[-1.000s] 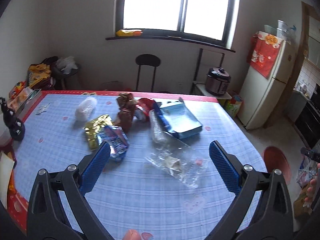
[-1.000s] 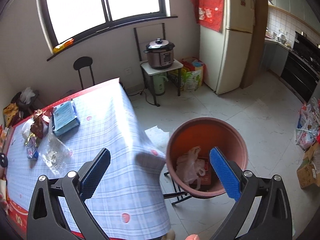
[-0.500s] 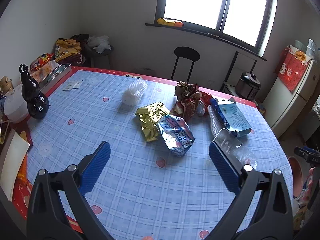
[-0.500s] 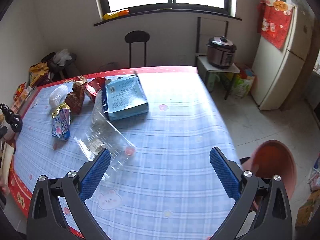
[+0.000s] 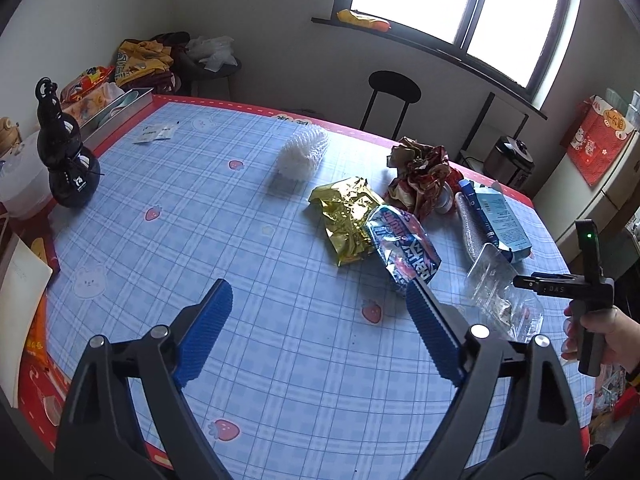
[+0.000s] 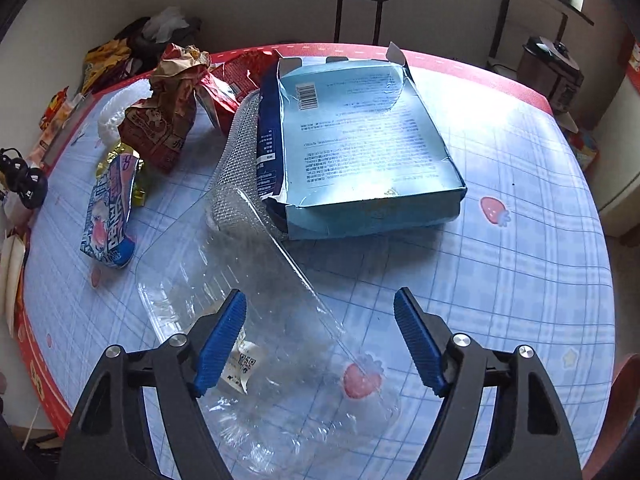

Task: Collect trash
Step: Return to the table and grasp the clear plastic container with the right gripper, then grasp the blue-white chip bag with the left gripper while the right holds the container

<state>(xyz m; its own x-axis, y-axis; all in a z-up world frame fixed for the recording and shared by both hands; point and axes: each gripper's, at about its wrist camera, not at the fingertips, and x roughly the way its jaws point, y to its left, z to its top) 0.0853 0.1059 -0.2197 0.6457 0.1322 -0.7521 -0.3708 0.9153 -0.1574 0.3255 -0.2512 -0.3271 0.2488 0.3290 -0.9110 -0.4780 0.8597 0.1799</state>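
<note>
Table [image 5: 248,264] w/ blue plaid cloth, trash bunched toward far right side. Left gripper [image 5: 320,316] hangs over bare cloth, jaws closing, nothing btwn them, pads clear of everything. From it: blue-white snack bag [image 5: 404,248] at approx 1 o'clock, just off the right pad tip; gold foil bag [image 5: 346,216] at 12, touching the snack bag; white foam net [image 5: 302,154] further out at 12; crumpled brown-red wrapper [image 5: 422,172] at 1; light blue box [image 5: 500,220] at 2, w/ a clear bumpy sleeve alongside it. Black gourd-shaped bottle [image 5: 66,160] at 10 near table edge, well apart from the trash. Right gripper [image 6: 320,340] is over the clear plastic tray [image 6: 256,300], jaws closing w/ the tray's near part btwn them; left pad sits just at the plastic, contact can't tell, right pad clear of it, so not gripped. From the right gripper, box [image 6: 360,140] at 12, wrapper [image 6: 168,112] at 11, snack bag [image 6: 112,208] at 10. In left view a hand [image 5: 600,332] holds the right gripper's handle at 3 o'clock, just past the tray [image 5: 500,292].
</note>
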